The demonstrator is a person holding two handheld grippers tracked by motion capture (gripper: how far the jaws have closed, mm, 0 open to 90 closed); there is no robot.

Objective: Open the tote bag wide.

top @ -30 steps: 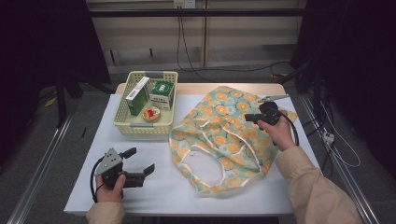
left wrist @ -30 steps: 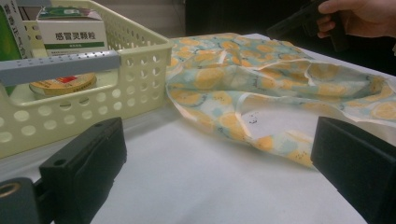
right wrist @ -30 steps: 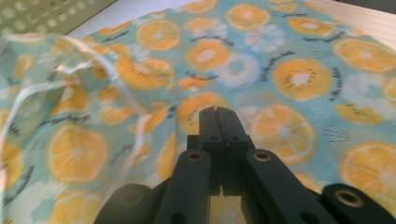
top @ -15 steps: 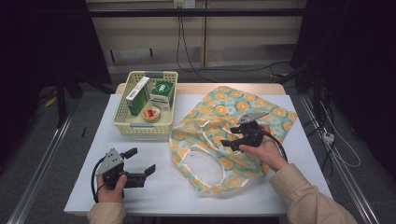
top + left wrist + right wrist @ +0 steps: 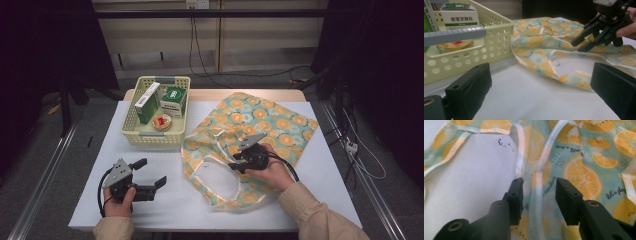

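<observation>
Nearby, basket (image 5: 131, 131) beside bag (image 5: 280, 125).

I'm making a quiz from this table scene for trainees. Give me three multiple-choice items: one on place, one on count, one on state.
1. Where is the basket relative to the bag?
A. To its left
B. On top of it
C. To its right

2. How many boxes stand in the basket?
A. None
B. Two
C. Five

3. How do the right gripper's jaws stand?
A. Clamped on the basket rim
B. Apart, a bag strap between them
C. Fully closed

A: in the high view the basket sits left of the bag.
B: two boxes stand beside a round tin.
B: the right gripper view shows a gap around the strap.
</observation>
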